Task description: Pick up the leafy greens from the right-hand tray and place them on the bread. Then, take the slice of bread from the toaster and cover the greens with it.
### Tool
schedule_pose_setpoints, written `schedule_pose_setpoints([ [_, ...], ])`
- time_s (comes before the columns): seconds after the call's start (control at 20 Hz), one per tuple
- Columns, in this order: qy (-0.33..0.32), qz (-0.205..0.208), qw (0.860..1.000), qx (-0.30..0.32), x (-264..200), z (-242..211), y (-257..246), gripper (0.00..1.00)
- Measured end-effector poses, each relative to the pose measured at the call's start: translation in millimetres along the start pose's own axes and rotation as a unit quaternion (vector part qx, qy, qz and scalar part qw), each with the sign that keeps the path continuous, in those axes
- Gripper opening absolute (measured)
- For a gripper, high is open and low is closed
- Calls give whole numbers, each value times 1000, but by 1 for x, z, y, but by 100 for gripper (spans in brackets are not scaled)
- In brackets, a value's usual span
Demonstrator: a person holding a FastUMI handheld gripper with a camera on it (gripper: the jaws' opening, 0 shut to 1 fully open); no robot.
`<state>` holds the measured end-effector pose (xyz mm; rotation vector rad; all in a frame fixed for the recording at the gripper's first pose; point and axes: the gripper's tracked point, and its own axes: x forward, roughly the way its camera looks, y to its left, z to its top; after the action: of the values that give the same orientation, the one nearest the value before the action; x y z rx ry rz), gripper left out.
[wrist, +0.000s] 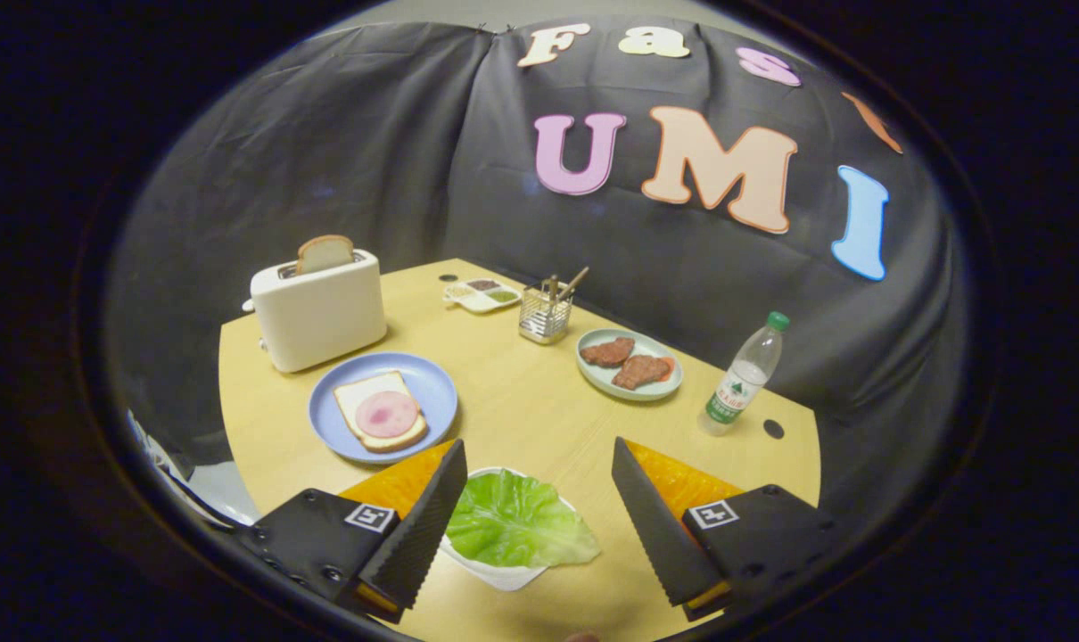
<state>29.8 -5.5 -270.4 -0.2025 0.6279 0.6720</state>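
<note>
Fingers of the gripper (539, 522) are hanging spread wide over the leafy greens (514, 522), which are lying in a white tray (497, 575) between them, untouched. Closing should be catching the leaf's raised fold, not the tray rim. Farther left, the bread (380, 412) is waiting on a blue plate (432, 383); beyond it, a slice (324, 253) is standing in the toaster (318, 312).

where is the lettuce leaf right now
The green lettuce leaf lies in a white dish on the wooden table, between the open tongs, nearer than the blue plate of bread.
</note>
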Motion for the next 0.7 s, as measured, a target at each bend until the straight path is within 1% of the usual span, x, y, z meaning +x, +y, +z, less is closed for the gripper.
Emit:
schedule_pose_setpoints([
  [0.35, 65, 23, 998, 2, 38, -51, 3, 100],
  [0.7, 117, 36, 992, -9, 57, -90, 13, 100],
])
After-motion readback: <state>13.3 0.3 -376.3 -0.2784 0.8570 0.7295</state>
